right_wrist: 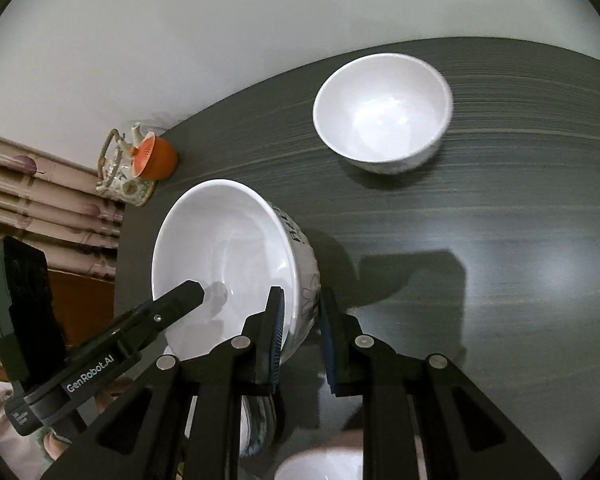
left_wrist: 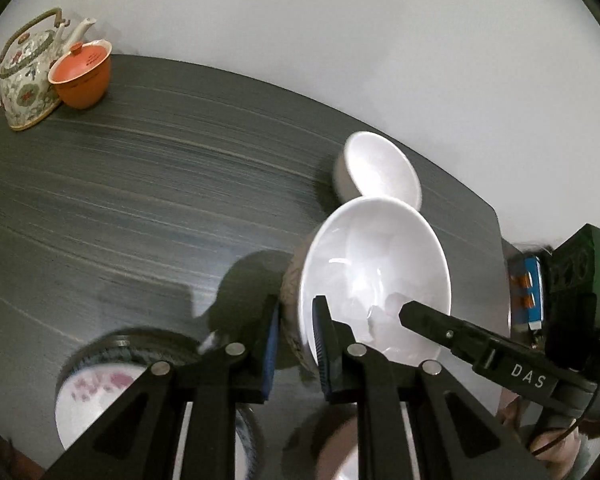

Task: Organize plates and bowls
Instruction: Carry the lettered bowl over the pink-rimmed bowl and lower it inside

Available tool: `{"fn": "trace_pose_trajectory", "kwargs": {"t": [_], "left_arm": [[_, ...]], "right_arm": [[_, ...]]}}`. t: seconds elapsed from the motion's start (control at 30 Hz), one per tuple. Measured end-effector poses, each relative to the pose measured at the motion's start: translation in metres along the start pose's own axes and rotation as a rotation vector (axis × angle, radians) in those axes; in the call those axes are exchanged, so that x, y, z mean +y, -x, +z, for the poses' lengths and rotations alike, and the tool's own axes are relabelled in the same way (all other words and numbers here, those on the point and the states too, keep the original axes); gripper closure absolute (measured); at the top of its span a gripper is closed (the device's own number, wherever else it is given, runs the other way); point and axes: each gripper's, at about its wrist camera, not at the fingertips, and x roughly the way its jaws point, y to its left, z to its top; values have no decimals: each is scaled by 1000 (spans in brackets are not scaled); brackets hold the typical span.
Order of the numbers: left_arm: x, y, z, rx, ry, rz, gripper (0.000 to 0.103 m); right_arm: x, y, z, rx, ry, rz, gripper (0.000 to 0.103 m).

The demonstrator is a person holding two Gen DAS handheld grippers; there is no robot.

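A large white bowl (left_wrist: 374, 264) with dark lettering on its outside (right_wrist: 228, 256) hangs tilted above the dark table. My left gripper (left_wrist: 296, 320) is shut on its near rim, one pad inside and one outside. My right gripper (right_wrist: 300, 320) is shut on the opposite rim in the same way. Each gripper shows in the other's view, the right gripper (left_wrist: 420, 314) and the left gripper (right_wrist: 180, 300), each with one finger inside the bowl. A smaller white bowl (left_wrist: 380, 168) (right_wrist: 384, 112) stands alone on the table beyond.
A flowered teapot (left_wrist: 28, 76) (right_wrist: 120, 172) and an orange lidded cup (left_wrist: 84, 76) (right_wrist: 160, 156) stand at the table's far corner. Below the grippers lie a patterned plate (left_wrist: 96, 384) and another pale bowl (right_wrist: 320, 468). The grey table (left_wrist: 140, 200) ends close to a white wall.
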Motion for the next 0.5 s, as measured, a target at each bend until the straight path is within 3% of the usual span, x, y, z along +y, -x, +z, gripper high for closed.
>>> {"fn": "trace_pose_trajectory", "kwargs": {"t": [0.5], "left_arm": [[-35,34,-84,82,-47,-30,87]], "right_arm": [[-24,67,-93,-33,-28,-27,84]]}}
